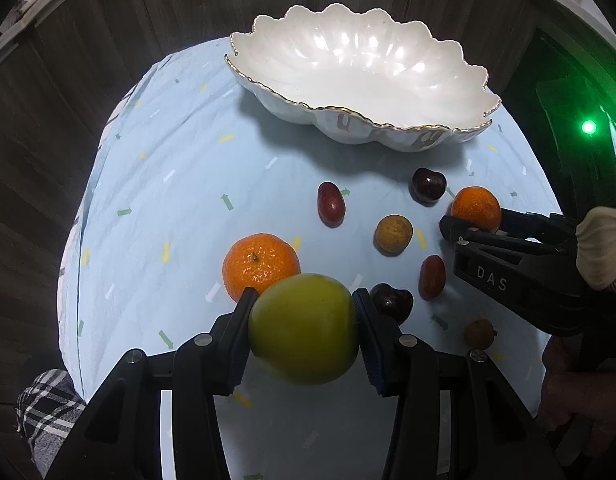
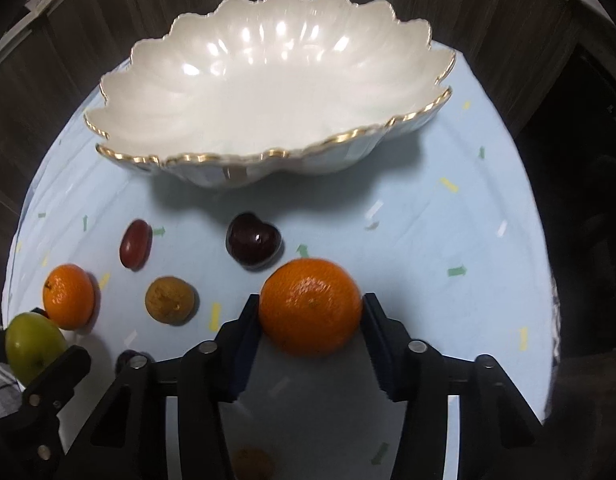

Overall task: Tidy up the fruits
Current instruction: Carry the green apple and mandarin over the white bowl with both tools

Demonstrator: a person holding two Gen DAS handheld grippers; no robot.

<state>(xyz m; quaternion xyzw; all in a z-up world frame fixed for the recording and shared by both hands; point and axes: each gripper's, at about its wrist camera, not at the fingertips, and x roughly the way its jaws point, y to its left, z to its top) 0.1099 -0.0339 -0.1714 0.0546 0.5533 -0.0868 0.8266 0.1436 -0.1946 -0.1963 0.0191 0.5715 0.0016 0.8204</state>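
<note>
Here, green fruit (image 1: 304, 328) between left gripper (image 1: 304, 330) fingers (image 1: 238, 332), above cloth (image 1: 168, 184).

You see a yellow-green fruit (image 1: 304, 328) pinched off the cloth, one mandarin (image 2: 311, 307) between pads, another mandarin (image 1: 261, 265) loose, and the scalloped white bowl (image 2: 156, 92) empty.

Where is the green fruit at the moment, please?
The green fruit sits low and central in the left wrist view, clamped between the left gripper fingers, just in front of a mandarin on the blue cloth.
</note>
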